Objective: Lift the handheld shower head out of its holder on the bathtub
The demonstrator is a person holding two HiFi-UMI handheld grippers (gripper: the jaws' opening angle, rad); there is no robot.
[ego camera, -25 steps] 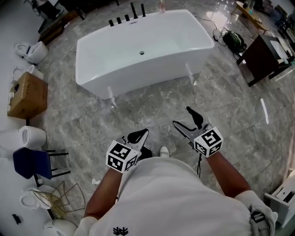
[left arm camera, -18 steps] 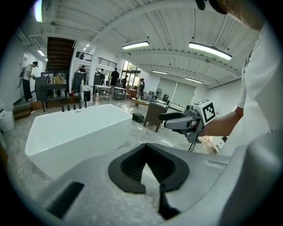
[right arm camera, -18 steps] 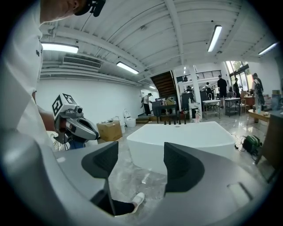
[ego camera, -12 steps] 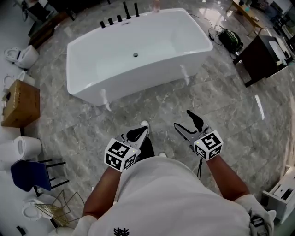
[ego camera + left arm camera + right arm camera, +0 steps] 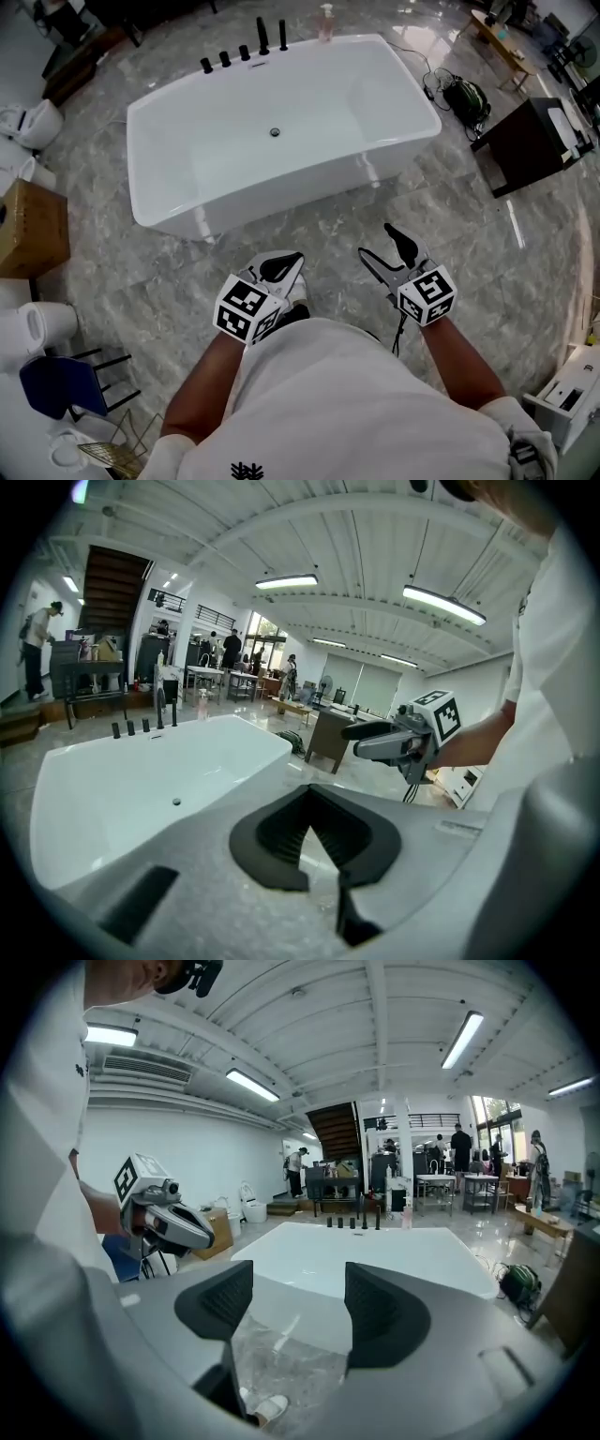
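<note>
Head view | step: approach bathtub (image 5: 159, 202) | left hand-held gripper (image 5: 284, 266) jaws together, empty | right hand-held gripper (image 5: 384, 249) jaws wide, just closing slightly, empty | next: round to far-edge black fittings (image 5: 246, 52) before gripping

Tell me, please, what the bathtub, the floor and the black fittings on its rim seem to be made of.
Bathtub: glossy white, likely acrylic or enamel; soft sheen on its wall. Floor: polished grey stone or stone-look tile, veined and reflecting lamps. Fittings: probably metal with a black finish; too small to be sure.
</note>
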